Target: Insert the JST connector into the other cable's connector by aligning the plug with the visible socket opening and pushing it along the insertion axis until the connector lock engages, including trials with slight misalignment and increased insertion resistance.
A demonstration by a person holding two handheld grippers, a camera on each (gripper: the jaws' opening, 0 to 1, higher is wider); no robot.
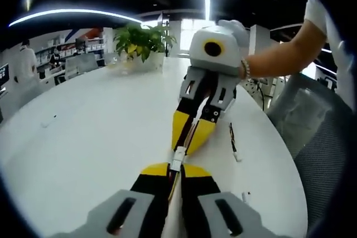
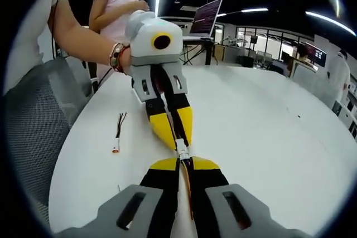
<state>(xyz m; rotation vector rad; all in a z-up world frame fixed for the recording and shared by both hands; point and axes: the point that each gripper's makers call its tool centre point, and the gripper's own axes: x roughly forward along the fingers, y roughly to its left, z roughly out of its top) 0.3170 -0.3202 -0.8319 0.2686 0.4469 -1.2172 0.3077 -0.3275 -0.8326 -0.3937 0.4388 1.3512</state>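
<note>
The two grippers meet tip to tip over the white surface, near its edge by the mesh chair.

In the left gripper view, the left gripper rises from the bottom with its yellow-tipped fingers together, clamped on a cable whose white connector sticks out just past the tips. The right gripper comes in opposite, a hand on its body, its fingers closed on the other cable. The connector sits between the two sets of tips and touches both. Whether plug and socket are fully seated cannot be told.

In the right gripper view, the right gripper holds its fingers together on an orange-and-black cable, and the white connector lies at the tips, against the left gripper.

A spare cable with a small plug lies apart on the surface, toward the chair-side edge. A potted plant stands at the far edge, and a laptop sits at another.
</note>
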